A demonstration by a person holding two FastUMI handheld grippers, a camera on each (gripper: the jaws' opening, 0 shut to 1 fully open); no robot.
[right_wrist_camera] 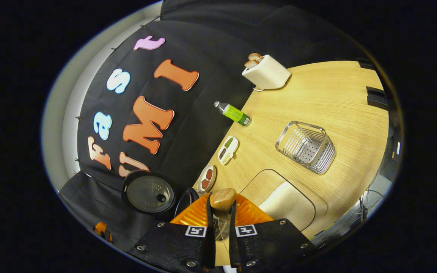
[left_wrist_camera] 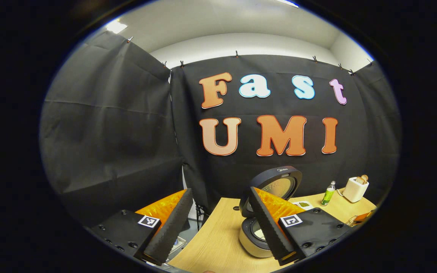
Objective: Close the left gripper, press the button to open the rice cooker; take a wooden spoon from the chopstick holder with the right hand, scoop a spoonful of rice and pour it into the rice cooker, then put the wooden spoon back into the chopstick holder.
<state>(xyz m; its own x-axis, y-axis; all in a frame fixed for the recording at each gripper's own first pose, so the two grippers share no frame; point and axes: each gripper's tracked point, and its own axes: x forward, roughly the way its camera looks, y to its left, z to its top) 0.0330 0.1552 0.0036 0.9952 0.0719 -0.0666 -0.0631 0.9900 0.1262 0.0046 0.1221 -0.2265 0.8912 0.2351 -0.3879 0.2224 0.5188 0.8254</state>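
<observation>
A: What are you looking at on your left?

B: Your left gripper (left_wrist_camera: 218,223) is spread wide and holds nothing; its ridged pads (left_wrist_camera: 173,223) stand well apart. It is raised and points out at the booth's cloth wall. Behind its right-hand finger sits the rice cooker (left_wrist_camera: 256,237), a rounded pale pot with a dark rim, its round lid (left_wrist_camera: 277,185) tipped up and open, on the wood-grain table (left_wrist_camera: 218,235).

A: And your right?

B: Your right gripper (right_wrist_camera: 221,223) is rolled sideways, so the table tilts across its view. Its fingers are drawn close together on the wooden spoon (right_wrist_camera: 222,200); you can see the smooth rounded wooden end sticking up between them. Whether there is rice in it, you cannot tell.

A: What else is around?

B: The open cooker lid shows to the gripper's left, dark, with a perforated metal inner plate. Farther off on the table stands a wire and perforated-metal chopstick holder (right_wrist_camera: 306,147), and a rounded mat (right_wrist_camera: 286,201) lies near the gripper.
</observation>
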